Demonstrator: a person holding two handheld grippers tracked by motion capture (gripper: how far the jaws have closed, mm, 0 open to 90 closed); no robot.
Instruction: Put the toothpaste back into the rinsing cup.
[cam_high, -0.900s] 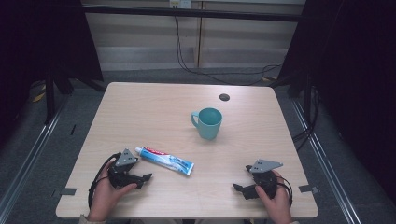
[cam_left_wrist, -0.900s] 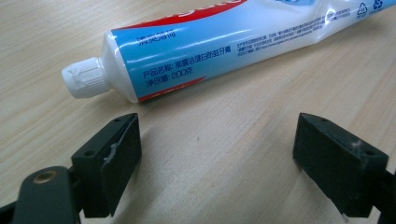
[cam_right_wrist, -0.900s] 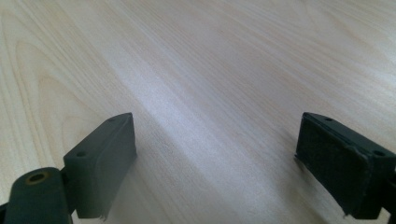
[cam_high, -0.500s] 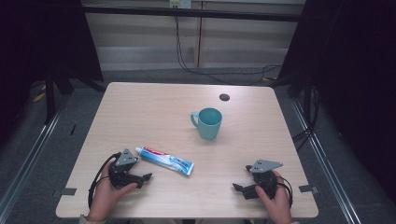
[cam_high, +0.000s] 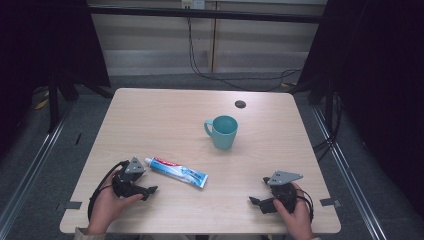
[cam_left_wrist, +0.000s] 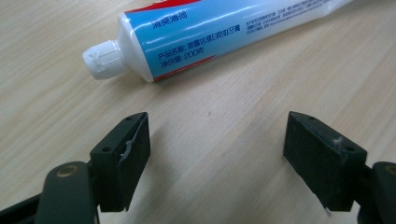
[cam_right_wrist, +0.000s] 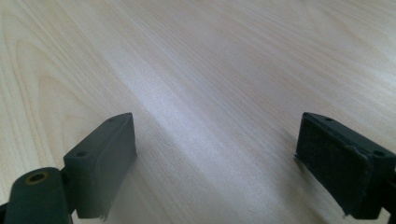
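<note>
A blue, white and red toothpaste tube with a white ribbed cap lies flat near the tabletop's front-left corner; the left gripper rests just beside it, jaws apart, nothing between them. Toward the front-right corner, the right gripper sits wide open over bare wood.

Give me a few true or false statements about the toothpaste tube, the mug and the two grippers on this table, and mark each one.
1. The white and blue toothpaste tube lies flat on the pale wooden table. True.
2. The left gripper is clamped on the tube. False: its jaws stand open with bare table between them, the tube just ahead.
3. The teal ceramic mug stands upright. True.
4. The tube's white cap is off. False: it is on the tube.
5. The right gripper holds the mug. False: its jaws are open over bare table, well apart from the mug.
</note>
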